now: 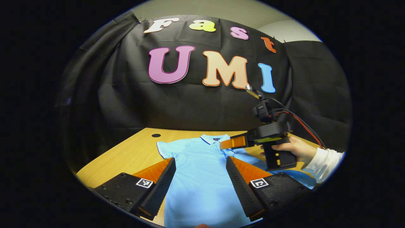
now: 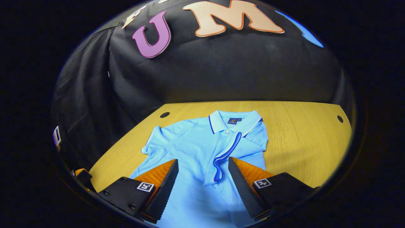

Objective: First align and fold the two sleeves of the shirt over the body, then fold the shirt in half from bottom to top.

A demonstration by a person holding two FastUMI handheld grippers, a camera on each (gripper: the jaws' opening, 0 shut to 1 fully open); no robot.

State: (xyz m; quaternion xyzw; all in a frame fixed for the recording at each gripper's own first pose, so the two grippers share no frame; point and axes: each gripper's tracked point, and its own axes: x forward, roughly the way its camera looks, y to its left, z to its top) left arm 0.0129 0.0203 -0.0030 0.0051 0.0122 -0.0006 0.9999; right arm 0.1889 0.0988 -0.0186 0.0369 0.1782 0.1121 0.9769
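A light blue polo shirt lies flat, collar away from me, on the wooden table. In the right gripper view the shirt has one sleeve folded over the body, its dark-trimmed hem running down from the collar. The other sleeve lies spread out to the left. My left gripper hovers open over the shirt's body. A hand holds my right gripper just right of the collar. In its own view the right gripper stands open above the chest, holding nothing.
Bare wood runs to the right of the shirt. Small round holes sit in the tabletop near its back corners. Black cloth walls in the table at the back and left. Cables trail from the right gripper.
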